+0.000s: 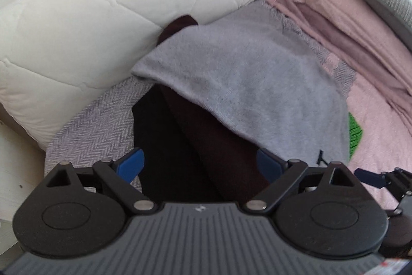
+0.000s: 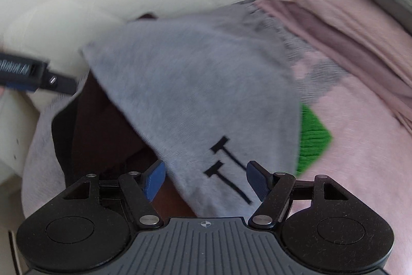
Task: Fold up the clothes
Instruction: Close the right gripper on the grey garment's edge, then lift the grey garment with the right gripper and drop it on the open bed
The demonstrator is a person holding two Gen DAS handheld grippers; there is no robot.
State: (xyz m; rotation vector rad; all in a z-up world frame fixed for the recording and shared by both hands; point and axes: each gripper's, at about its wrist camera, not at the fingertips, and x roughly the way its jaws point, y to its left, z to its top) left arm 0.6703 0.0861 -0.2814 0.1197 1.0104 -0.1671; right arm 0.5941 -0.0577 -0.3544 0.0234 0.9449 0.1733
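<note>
A pile of clothes sits on a bed with a pink cover [image 1: 373,120]. The grey sweater [image 1: 244,84] lies on top of the pile, so everything here is told from it.

A dark brown garment [image 1: 219,146] pokes out from under the grey sweater on its near-left side, and a black piece of cloth [image 1: 154,133] lies just beside that. A little bit of green cloth [image 2: 312,138] peeks out from under the sweater's right edge. Behind the sweater is a big white quilted pillow [image 1: 103,4]. To the right of the sweater, folded pink cloth [image 1: 347,25] is stacked up, most likely clothes put out of the way.

The left tongs [image 1: 199,164] are wide open with nothing in them. They hang over the dark brown garment, near the sweater's lower edge. The right tongs [image 2: 206,179] are wide open too and hold nothing. They hang right over the sweater's near corner, where the black marks [image 2: 226,166] are stitched.

Both tongs point down at the near side of the pile, one on each side. That looks like getting ready to grab cloth at two spots, so it can be lifted flat and not bunch up. No folding of this sweater has begun yet.
</note>
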